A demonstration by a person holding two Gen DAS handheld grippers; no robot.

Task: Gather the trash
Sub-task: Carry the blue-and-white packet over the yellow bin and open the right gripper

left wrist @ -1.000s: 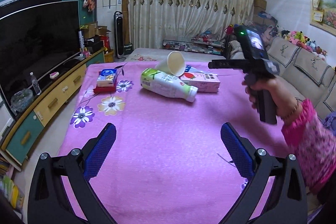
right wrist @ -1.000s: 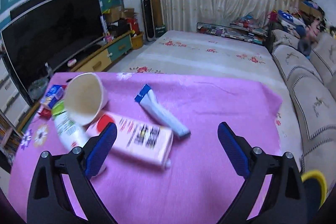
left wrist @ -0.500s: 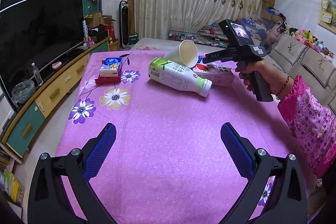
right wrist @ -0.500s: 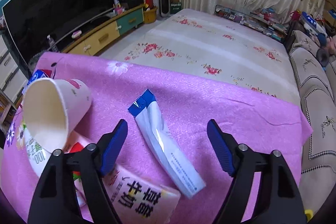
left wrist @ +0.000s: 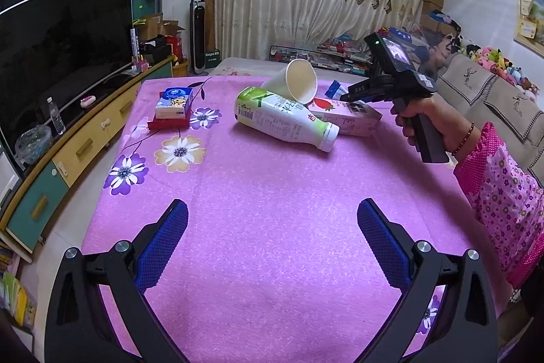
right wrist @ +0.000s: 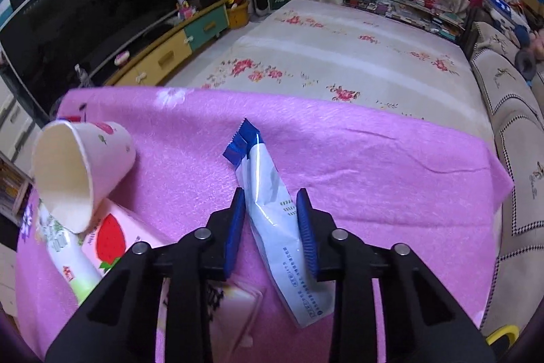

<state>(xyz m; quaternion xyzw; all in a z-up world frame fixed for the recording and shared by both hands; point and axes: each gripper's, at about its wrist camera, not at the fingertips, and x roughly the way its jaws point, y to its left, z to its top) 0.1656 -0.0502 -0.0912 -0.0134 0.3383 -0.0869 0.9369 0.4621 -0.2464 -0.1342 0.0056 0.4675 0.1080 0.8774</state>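
A blue and white wrapper lies flat on the pink tablecloth, its blue end showing behind the carton. My right gripper straddles it, jaws closing, pads at its two edges, wrapper not squeezed or lifted. Left of it, a paper cup leans on a white and green bottle and a pink strawberry carton. My left gripper is open and holds nothing, over bare cloth nearer me than the pile.
A tissue pack sits on a red box at the table's far left. A TV cabinet runs along the left and a sofa along the right. A hand in a pink flowered sleeve holds the right gripper.
The right gripper has moved forward and down over the wrapper, and its jaws have narrowed from wide open to the wrapper's edges. The left gripper has come slightly nearer the pile.
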